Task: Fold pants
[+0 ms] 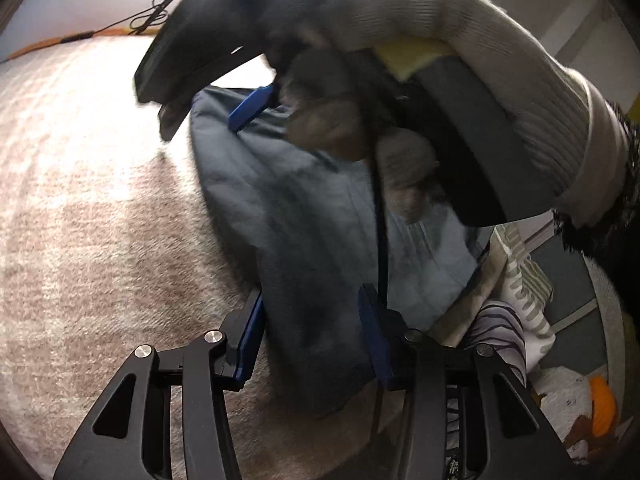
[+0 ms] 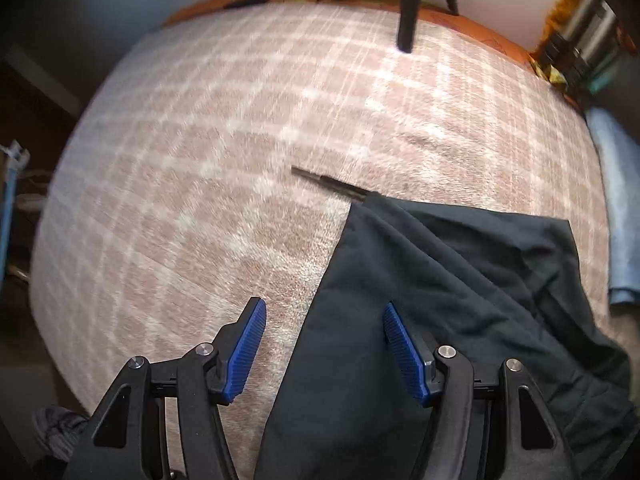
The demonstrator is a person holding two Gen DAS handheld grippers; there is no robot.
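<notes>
Right now we are holding the left gripper (image 1: 312,332) with its blue pads (image 1: 252,336) standing apart on either side of a fold of the dark pants (image 1: 304,240); the cloth is lying between them, but we are seeing no pad pressing on it, so no grip is showing. Our right gripper (image 2: 324,344) is pointing down over the left edge of the same pants (image 2: 460,300), its ribbed pads (image 2: 404,352) wide apart with only one of them over the fabric and nothing clamped.

To do this step well, we are judging that both sets of pads should be closing on one layer edge each, at matching points of the hem or waistband (which end this is we cannot tell), and lifting together so the fold lands square.

Further out, the pants are lying on a pink checked blanket (image 2: 240,160) toward its near right side. A gloved hand (image 1: 480,60) carrying the other gripper is crowding the left wrist view. A thin dark stick-like thing (image 2: 328,182) is lying on the blanket just beyond the cloth and could catch under a fold. A tripod leg (image 2: 408,12) is standing at the far edge, and a heap of patterned fabrics (image 1: 508,312) is sitting beside the bed.
</notes>
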